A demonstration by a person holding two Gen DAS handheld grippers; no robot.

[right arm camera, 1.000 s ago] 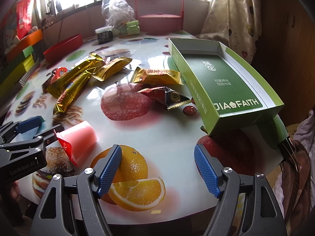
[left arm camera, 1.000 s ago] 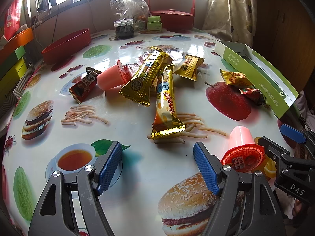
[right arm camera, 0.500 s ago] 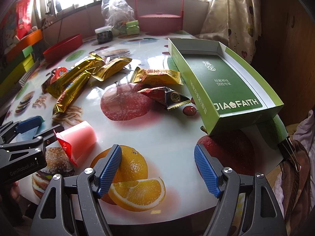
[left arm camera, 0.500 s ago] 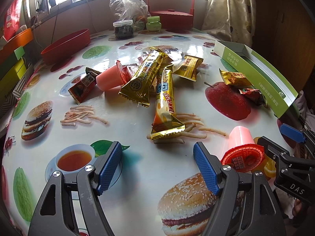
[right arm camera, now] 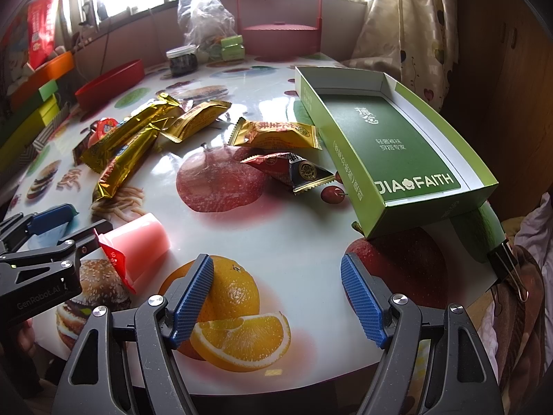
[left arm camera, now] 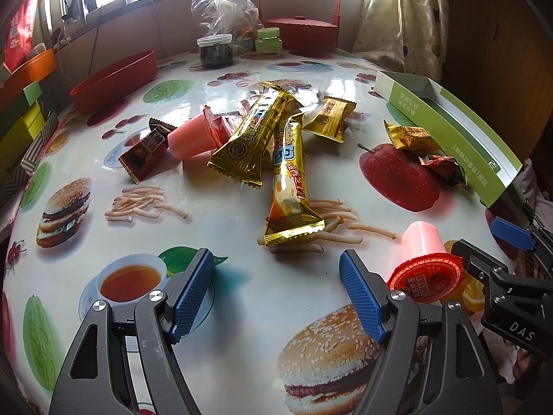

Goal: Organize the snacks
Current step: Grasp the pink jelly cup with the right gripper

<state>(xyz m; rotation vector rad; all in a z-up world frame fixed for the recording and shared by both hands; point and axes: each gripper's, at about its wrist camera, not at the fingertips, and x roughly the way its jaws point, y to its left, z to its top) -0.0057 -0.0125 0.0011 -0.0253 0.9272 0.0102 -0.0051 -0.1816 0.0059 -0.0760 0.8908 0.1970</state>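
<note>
Left wrist view: my left gripper (left arm camera: 276,288) hangs low over the table (left arm camera: 242,297), jaws spread, empty. My right gripper (right arm camera: 276,292) matches it near the table edge. A pink jelly cup (right arm camera: 140,247) lies between them; the green box (right arm camera: 397,141) sits right.

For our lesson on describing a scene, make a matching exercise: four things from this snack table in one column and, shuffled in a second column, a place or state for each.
Things
1. green box
2. pink jelly cup
3. red bowl
4. right claw

Place or state
A. open over a printed orange
B. lying on its side near the table's front edge
C. empty of snacks
D. far left of the table

Pairs: 1-C, 2-B, 3-D, 4-A
</note>
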